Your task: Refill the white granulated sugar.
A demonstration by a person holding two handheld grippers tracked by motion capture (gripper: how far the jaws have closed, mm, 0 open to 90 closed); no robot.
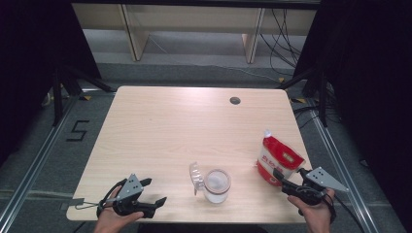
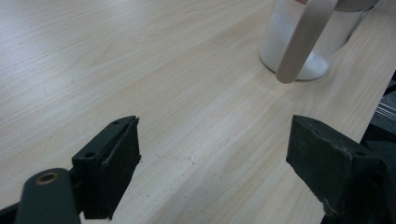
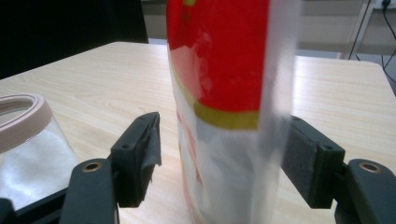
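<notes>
Two grippers are at work: the left gripper (image 1: 154, 191) and the right gripper (image 1: 280, 175), one in each of the person's two hands. One table (image 1: 160, 126) carries everything. One red and white pouch (image 1: 277, 159) stands just ahead of the right gripper, between its parted jaws. One clear jar (image 1: 216, 185) with white powder in it sits between the two grippers, and one open lid (image 1: 196, 175) hangs at its side toward the left gripper.

free: far and left table (image 1: 160, 126) bare, wide passage | obstacles: jar (image 1: 216, 185) with open lid (image 1: 196, 176) near front middle; pouch (image 1: 277, 160) upright front right | gap: clear strip between jar and pouch
</notes>
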